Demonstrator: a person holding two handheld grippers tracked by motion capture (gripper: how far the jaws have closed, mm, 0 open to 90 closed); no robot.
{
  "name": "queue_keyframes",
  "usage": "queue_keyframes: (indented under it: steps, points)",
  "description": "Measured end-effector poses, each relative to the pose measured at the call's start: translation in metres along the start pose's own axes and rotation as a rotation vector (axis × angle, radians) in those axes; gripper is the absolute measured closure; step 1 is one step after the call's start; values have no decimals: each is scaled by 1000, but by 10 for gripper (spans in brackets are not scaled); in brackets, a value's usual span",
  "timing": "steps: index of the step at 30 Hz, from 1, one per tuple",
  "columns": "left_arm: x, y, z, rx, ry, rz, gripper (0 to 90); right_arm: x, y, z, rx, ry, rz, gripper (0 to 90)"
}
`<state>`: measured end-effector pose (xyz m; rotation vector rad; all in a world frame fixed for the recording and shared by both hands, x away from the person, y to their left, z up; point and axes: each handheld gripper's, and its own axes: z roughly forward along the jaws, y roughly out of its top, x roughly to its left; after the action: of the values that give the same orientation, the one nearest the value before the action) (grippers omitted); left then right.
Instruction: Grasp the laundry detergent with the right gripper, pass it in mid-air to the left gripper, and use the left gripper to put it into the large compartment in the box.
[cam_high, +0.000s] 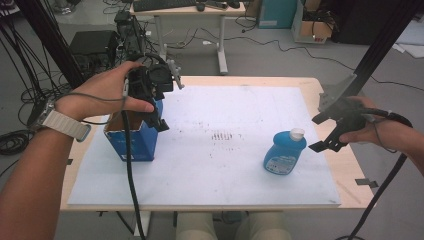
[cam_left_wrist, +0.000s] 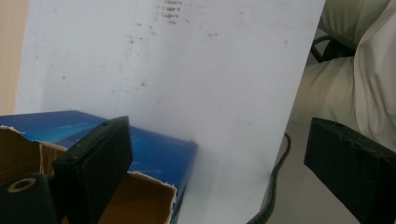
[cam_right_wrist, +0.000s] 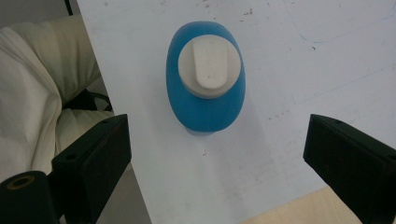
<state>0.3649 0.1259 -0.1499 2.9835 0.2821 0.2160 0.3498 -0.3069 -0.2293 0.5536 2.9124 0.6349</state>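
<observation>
Standing on the table (cam_high: 210, 195), one blue bottle (cam_high: 284, 152), one blue box (cam_high: 131, 137), two tongs, left (cam_high: 159, 112) and right (cam_high: 325, 132), both wide open, empty.

Grey floor (cam_high: 280, 62) strewn with cables (cam_high: 15, 142), white desk (cam_high: 187, 15) behind, cardboard box (cam_high: 315, 27)

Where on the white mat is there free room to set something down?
The widest bare stretch lies between the blue box and the blue bottle, plus the whole far half of the white mat. It is tight at the box's corner under the left gripper, and by the bottle near the right gripper.
</observation>
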Motion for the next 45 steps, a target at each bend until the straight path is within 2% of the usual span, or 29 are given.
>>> queue_keyframes:
  steps: [8, 9, 14, 15, 20, 21, 29, 31, 32, 33, 45]
  points:
    - [0, 1, 2, 0, -1, -1, 83, -1, -5, 3, 0, -10, 5, 75]
    - [1, 1, 2, 0, -2, -1, 82, -1, -5, 1, 30, -19, -9, 75]
    - [0, 1, 2, 0, -2, -3, 83, -3, -7, 3, 26, -12, -7, 75]
    - [0, 1, 3, 0, -3, -3, 83, 0, -8, 5, 15, -5, 29, 74]
    - [0, 1, 3, 0, -4, -5, 83, 2, -11, 9, -8, -16, 5, 46]
    - [1, 1, 3, -1, -4, -6, 83, 3, -12, 13, -52, -9, 19, 47]
    - [1, 0, 4, -3, -4, -7, 82, 0, -19, 23, -68, -13, 37, 38]
    - [1, -1, 4, -3, -4, -8, 83, 0, -19, 23, -70, -12, 33, 38]
    - [1, -1, 5, -4, -5, -9, 83, -2, -20, 24, -63, -18, 5, 37]
    - [1, -1, 5, -5, -5, -10, 83, -1, -21, 25, -73, -12, 26, 38]
    - [1, -2, 6, -6, -6, -10, 83, -2, -27, 29, -96, -17, 22, 43]
